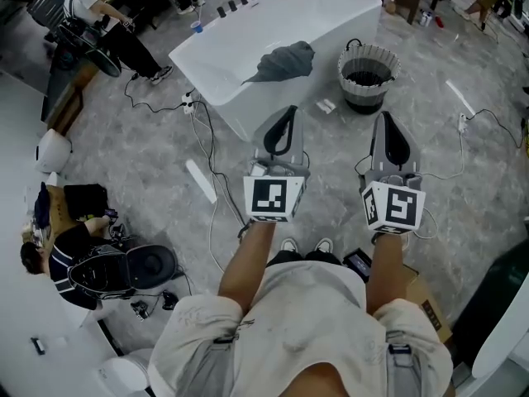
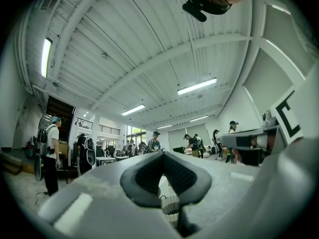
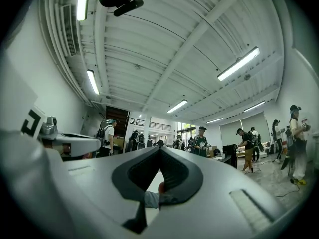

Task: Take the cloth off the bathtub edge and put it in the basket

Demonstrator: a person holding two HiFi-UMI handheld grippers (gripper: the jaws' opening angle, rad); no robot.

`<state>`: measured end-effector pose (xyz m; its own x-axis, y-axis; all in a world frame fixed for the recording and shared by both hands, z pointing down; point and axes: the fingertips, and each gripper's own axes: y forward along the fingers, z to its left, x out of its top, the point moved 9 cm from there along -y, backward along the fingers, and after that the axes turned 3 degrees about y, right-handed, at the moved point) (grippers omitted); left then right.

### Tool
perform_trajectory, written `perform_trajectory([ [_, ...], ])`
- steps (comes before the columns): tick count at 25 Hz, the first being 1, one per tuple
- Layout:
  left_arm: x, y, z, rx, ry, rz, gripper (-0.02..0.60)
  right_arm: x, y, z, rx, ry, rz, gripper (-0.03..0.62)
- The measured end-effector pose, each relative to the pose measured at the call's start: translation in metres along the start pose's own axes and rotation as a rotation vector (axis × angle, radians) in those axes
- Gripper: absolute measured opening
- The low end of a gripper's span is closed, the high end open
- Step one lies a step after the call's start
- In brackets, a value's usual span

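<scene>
A dark grey cloth (image 1: 285,60) lies draped over the near rim of the white bathtub (image 1: 215,73). To the tub's right, a round basket (image 1: 368,77) with a white ruffled liner stands on the floor. It also shows through the jaw loop in the left gripper view, as the basket (image 2: 172,203). My left gripper (image 1: 283,116) is held in the air short of the tub, its jaws shut and empty. My right gripper (image 1: 388,121) hangs beside it, below the basket in the head view, also shut on nothing. Both point forward and up: left gripper (image 2: 162,152), right gripper (image 3: 159,148).
Cables run over the marble floor near a power strip (image 1: 188,103), and a white bar (image 1: 201,180) lies left of my legs. A person (image 1: 62,255) sits with gear at lower left. A cardboard box (image 1: 423,298) is by my right foot. More people stand at the far left.
</scene>
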<state>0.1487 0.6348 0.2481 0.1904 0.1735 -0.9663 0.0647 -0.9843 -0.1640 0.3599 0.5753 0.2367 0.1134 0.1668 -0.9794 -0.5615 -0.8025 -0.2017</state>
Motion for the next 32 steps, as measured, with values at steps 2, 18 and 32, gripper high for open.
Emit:
perform_trajectory([
  [2,-0.002,0.005,-0.009,0.002,0.002,0.009,-0.003,-0.005,0.001,-0.007,0.008,-0.012,0.014,0.002],
  [18,0.003,0.009,-0.051,0.041,0.008,0.019,-0.003,-0.016,-0.018,-0.046,0.042,0.005,0.012,0.002],
  [32,-0.004,0.04,-0.034,0.056,-0.001,-0.015,-0.003,-0.017,0.019,-0.054,0.046,-0.008,0.001,0.002],
])
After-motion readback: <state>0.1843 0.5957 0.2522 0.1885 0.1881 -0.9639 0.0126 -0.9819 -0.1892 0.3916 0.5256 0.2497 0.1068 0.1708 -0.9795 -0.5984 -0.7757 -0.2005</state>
